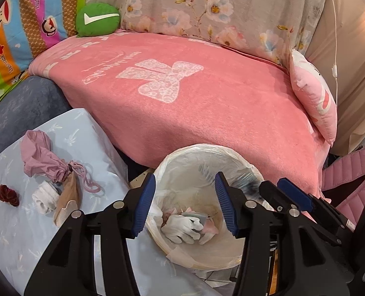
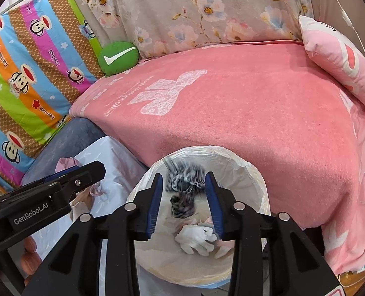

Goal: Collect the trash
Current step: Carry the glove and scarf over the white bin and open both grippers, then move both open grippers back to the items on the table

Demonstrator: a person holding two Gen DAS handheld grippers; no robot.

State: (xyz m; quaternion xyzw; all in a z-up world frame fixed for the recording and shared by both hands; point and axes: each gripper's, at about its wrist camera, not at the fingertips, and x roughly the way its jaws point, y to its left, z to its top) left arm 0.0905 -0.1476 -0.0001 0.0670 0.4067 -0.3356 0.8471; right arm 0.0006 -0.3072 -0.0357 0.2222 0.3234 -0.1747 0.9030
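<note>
Below both parted grippers—left gripper (image 1: 186, 204) empty, right gripper (image 2: 183, 203) letting a blurred black-and-white bundle (image 2: 183, 190) drop—the round white-lined bin (image 1: 231, 151) holds a white glove (image 1: 182, 225); mauve pouch (image 1: 43, 159), white roll (image 1: 45, 197), maroon scrunchie (image 1: 7, 194) wait left.

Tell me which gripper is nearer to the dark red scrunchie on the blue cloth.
Left. The left gripper hangs over the bin beside the scrunchie; the right gripper is farther away.

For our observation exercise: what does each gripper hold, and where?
Left gripper: nothing. Right gripper: apparently nothing; a blurred dark bundle hangs loose between its open jaws, over the bin.
</note>
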